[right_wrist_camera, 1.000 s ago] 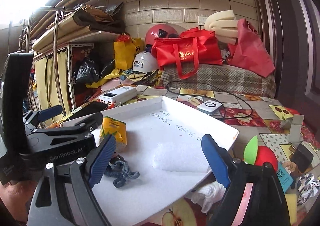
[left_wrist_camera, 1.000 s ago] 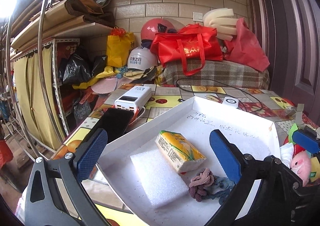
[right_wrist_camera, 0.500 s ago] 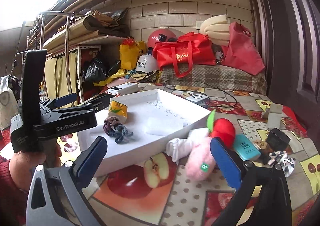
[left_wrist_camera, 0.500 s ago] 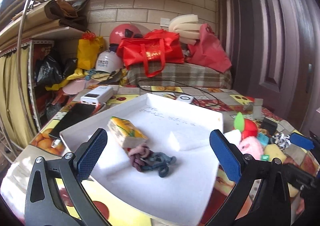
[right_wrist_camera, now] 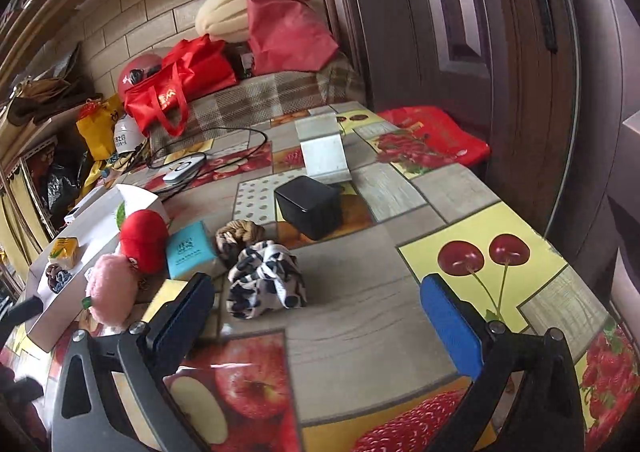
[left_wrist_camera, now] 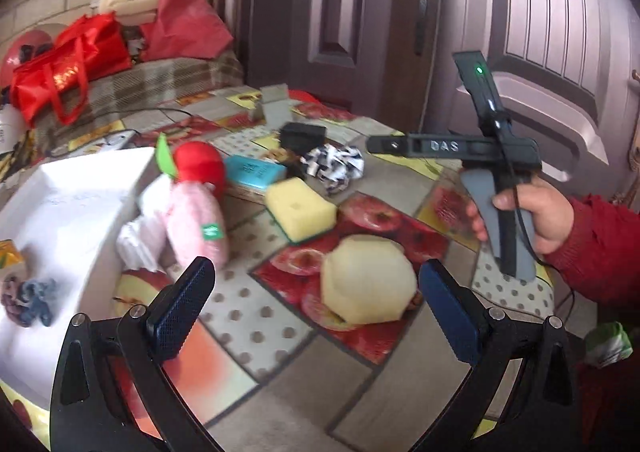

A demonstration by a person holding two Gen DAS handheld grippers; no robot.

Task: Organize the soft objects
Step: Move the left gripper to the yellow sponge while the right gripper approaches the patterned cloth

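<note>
Scrunchie (right_wrist_camera: 266, 280), black-and-white, lying on table (right_wrist_camera: 400, 284) just ahead and left of right claw (right_wrist_camera: 316, 312); jaws wide, empty, just opened. Left claw (left_wrist_camera: 316, 308) also wide, empty, aimed nearer yellow sponge (left_wrist_camera: 300, 208). White tray (left_wrist_camera: 72, 204) far left. Left view alone showing round pale pad (left_wrist_camera: 366, 278); right alone showing brown scrunchie (right_wrist_camera: 240, 234).

The left claw (left_wrist_camera: 316, 306) hangs with its blue-padded jaws wide apart and empty above the fruit-patterned table (left_wrist_camera: 400, 180). A yellow rectangular sponge (left_wrist_camera: 300, 208) lies near a pink plush toy (left_wrist_camera: 196, 220) that leans against the white shallow tray (left_wrist_camera: 80, 188). A hand (left_wrist_camera: 532, 212) in a red sleeve grips the right claw's grey handle.
</note>
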